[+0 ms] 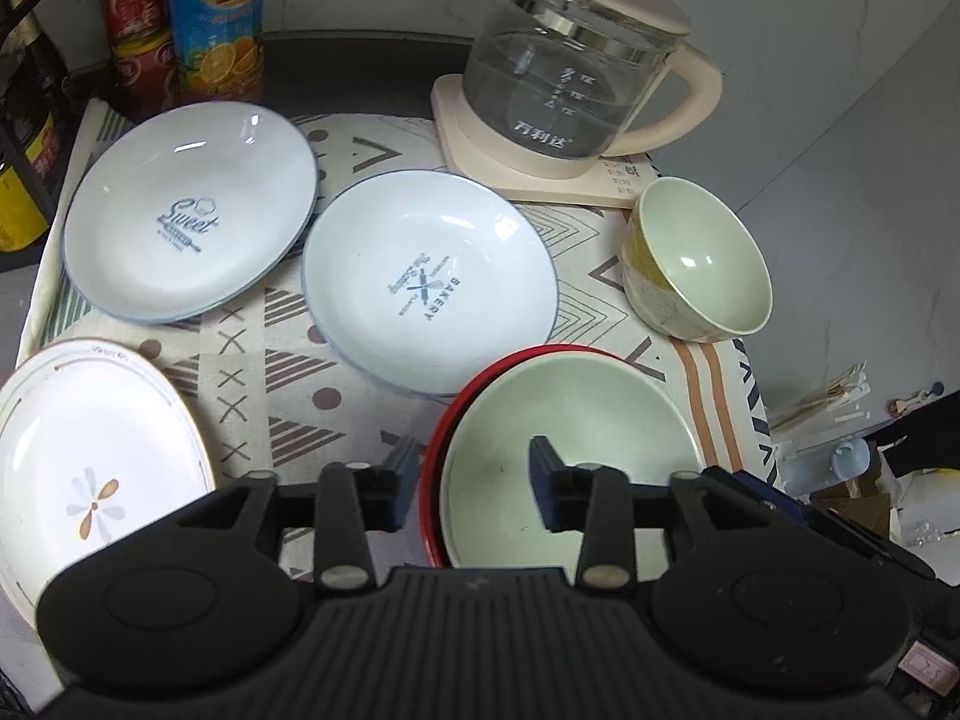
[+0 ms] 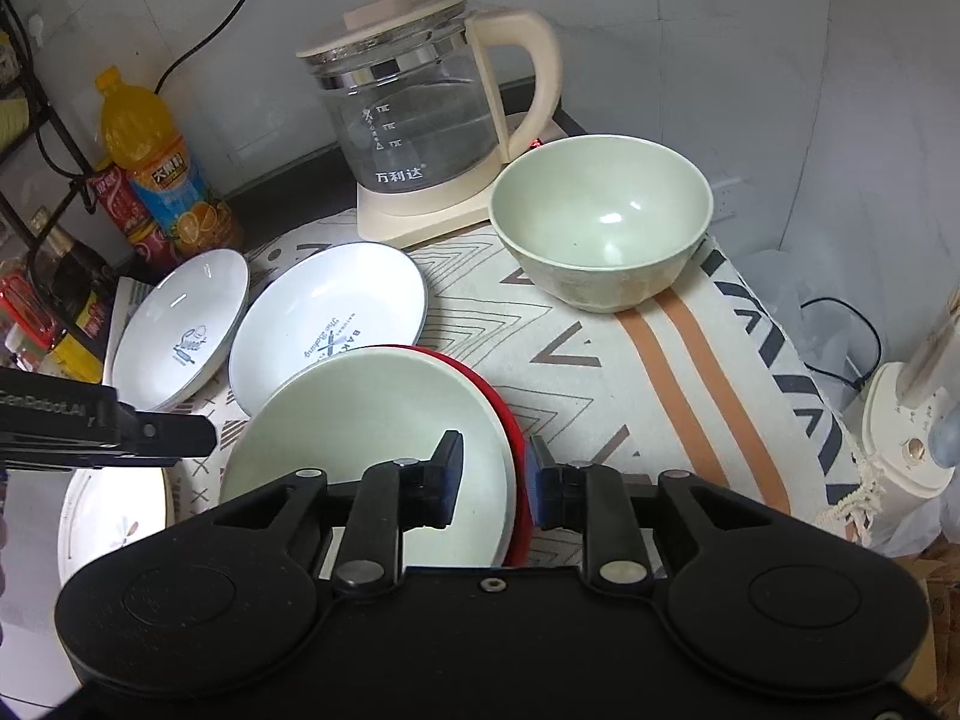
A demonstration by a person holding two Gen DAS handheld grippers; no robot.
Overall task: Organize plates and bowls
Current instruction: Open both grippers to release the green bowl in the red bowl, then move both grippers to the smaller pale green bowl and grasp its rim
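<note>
A pale green plate [image 1: 570, 438] [image 2: 372, 414] lies stacked on a red plate [image 1: 474, 384] [image 2: 480, 384] at the near side of the patterned cloth. My left gripper [image 1: 474, 462] is open and straddles the stack's left rim without pressing it. My right gripper [image 2: 495, 468] is open astride the right rim. A green bowl [image 1: 702, 258] [image 2: 600, 222] stands upright at the far right. Two blue-rimmed white plates lie beyond the stack, one marked "Sweet" [image 1: 192, 210] [image 2: 180, 324] and one marked "Bakery" [image 1: 432, 276] [image 2: 324, 312]. A flower-printed white plate [image 1: 90, 462] [image 2: 114, 516] lies at the near left.
A glass kettle [image 1: 564, 72] [image 2: 414, 114] on a cream base stands at the back by the wall. Drink bottles [image 1: 216, 18] [image 2: 162, 180] crowd the back left corner. The cloth's right edge [image 1: 750, 396] drops off to clutter below, and a white appliance [image 2: 900, 450] stands there.
</note>
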